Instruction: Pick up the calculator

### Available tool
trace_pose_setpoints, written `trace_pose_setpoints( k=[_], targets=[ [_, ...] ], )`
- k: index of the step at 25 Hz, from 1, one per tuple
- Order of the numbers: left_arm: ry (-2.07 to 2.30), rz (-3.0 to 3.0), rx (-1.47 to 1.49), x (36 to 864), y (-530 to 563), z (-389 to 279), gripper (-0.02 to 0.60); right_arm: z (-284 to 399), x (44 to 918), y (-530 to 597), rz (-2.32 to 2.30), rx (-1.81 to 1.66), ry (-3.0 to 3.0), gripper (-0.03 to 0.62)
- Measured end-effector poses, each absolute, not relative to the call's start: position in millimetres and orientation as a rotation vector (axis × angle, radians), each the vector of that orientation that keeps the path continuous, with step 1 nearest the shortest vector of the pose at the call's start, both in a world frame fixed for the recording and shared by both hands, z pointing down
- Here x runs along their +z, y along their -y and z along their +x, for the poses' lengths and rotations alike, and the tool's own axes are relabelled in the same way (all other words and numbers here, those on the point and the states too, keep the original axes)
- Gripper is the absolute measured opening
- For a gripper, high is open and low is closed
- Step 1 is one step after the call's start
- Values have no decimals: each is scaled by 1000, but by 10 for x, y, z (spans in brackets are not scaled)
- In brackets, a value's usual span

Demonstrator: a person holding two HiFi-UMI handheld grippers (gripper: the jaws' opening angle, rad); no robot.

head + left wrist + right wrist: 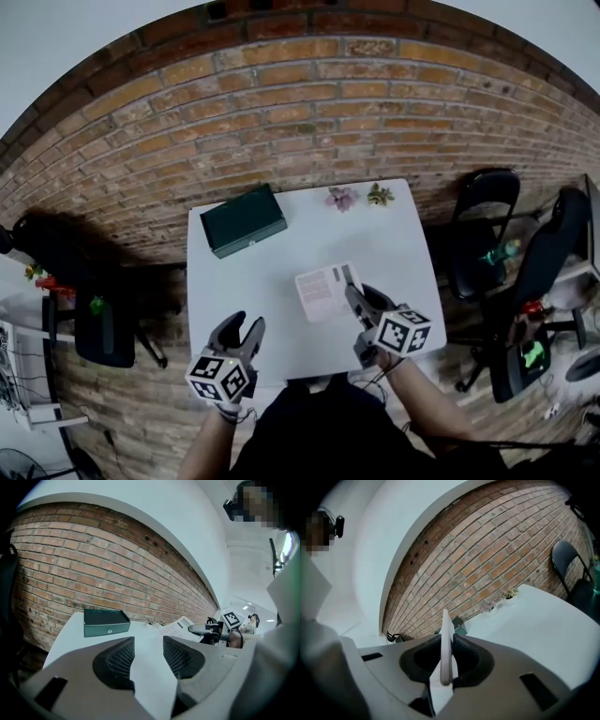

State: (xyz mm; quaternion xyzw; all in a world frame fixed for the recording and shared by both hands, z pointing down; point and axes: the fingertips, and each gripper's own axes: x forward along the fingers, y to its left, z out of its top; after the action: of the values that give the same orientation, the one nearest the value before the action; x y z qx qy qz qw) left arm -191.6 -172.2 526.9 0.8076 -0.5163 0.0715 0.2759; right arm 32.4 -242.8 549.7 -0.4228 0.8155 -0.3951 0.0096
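Behind the white tabletop (394,244) runs a brick wall, and a dark green box (244,220) lies at the far left corner. The left gripper (245,323) hovers at the near edge, its jaws apart with nothing between them. The calculator (323,292) is clamped by its edge in the right gripper (352,291) and looks already raised off the tabletop. I judge the pick-up almost done; next it needs only a steady hold.

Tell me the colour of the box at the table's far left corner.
The box is dark green; the left gripper view shows it best.
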Motion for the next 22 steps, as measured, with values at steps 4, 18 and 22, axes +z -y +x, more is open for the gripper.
trace_pose_setpoints(
  k=[4,18,22],
  targets=[
    [1384,2188,177,5229,1716,-1915,187,345,5266,2406,-1284,-1226,-2502,67],
    [1380,2228,143,5091,1826,-1929,186,441,4726,2372,-1253,-1105,-2456,67],
    [1364,2225,154,5166,1842,-1921,186,414,4782,2359,-1251,-1136,-2446,67]
  ],
)
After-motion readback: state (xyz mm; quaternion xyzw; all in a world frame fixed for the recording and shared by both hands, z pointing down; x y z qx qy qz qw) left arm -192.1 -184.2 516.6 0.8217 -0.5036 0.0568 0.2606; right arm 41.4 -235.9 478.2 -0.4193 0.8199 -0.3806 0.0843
